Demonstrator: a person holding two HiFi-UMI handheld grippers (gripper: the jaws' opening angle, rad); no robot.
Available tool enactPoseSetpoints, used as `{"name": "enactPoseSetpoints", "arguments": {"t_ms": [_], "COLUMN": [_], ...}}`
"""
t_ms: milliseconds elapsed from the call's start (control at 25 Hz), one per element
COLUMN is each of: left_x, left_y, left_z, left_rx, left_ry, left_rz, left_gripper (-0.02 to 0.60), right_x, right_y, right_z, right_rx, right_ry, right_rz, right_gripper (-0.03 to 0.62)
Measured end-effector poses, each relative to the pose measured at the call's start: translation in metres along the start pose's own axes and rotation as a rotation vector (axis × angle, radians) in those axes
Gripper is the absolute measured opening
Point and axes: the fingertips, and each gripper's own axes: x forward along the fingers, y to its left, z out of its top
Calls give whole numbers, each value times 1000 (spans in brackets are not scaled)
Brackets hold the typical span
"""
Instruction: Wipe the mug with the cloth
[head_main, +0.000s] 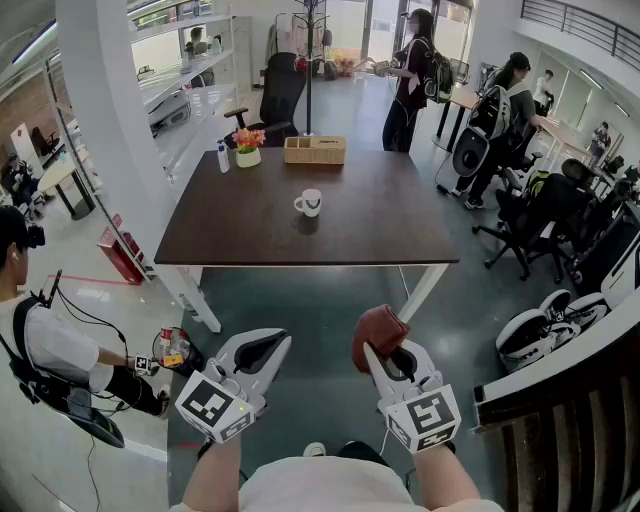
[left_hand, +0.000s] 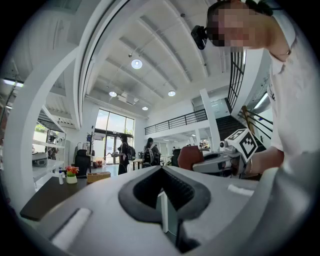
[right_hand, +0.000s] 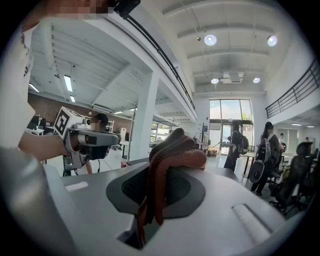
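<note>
Right gripper (head_main: 388, 352): clamped on cloth (head_main: 378, 328).
Left gripper (head_main: 262, 350): jaws together, empty.
Risk: my wiping could topple the unheld mug (head_main: 309, 203).

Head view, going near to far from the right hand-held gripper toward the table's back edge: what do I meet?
Right hand-held gripper, shut on the cloth → mug → basket.

The cloth (right_hand: 176, 152) clamped in my right gripper (right_hand: 156, 192) is a coarse, ribbed, matt rust-brown knit. That gripper and my left gripper (left_hand: 161, 195) have smooth matt grey plastic shells with black ridged pads. Far off, the table (head_main: 385, 225) has a dark matt top; the white mug (head_main: 309, 203) looks glossy, the basket (head_main: 314, 150) woven.
</note>
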Motion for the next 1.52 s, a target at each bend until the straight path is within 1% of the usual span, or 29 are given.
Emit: {"name": "enactPoseSetpoints", "arguments": {"t_ms": [200, 520, 680, 920, 1160, 1320, 1520], "left_x": [0, -4, -4, 1, 2, 6, 18], "left_y": [0, 9, 15, 20, 47, 57, 75], "left_z": [-1, -3, -12, -15, -24, -25, -34], "left_rx": [-10, -19, -26, -32, -32, -46, -62], "left_ry": [10, 2, 11, 13, 17, 23, 48], "left_rz": [-7, -4, -4, -10, -16, -7, 6], "left_gripper": [2, 2, 2, 2, 2, 2, 2], "right_x": [1, 11, 17, 24, 52, 60, 79], "right_y": [2, 6, 7, 3, 2, -3, -18], "right_z": [5, 3, -6, -10, -14, -13, -20], "right_rx": [-12, -10, 0, 37, 46, 57, 82], "right_ry": [1, 7, 16, 27, 36, 45, 62], "right_rz": [6, 4, 0, 9, -4, -5, 2], "right_gripper": [77, 78, 78, 80, 80, 80, 80]}}
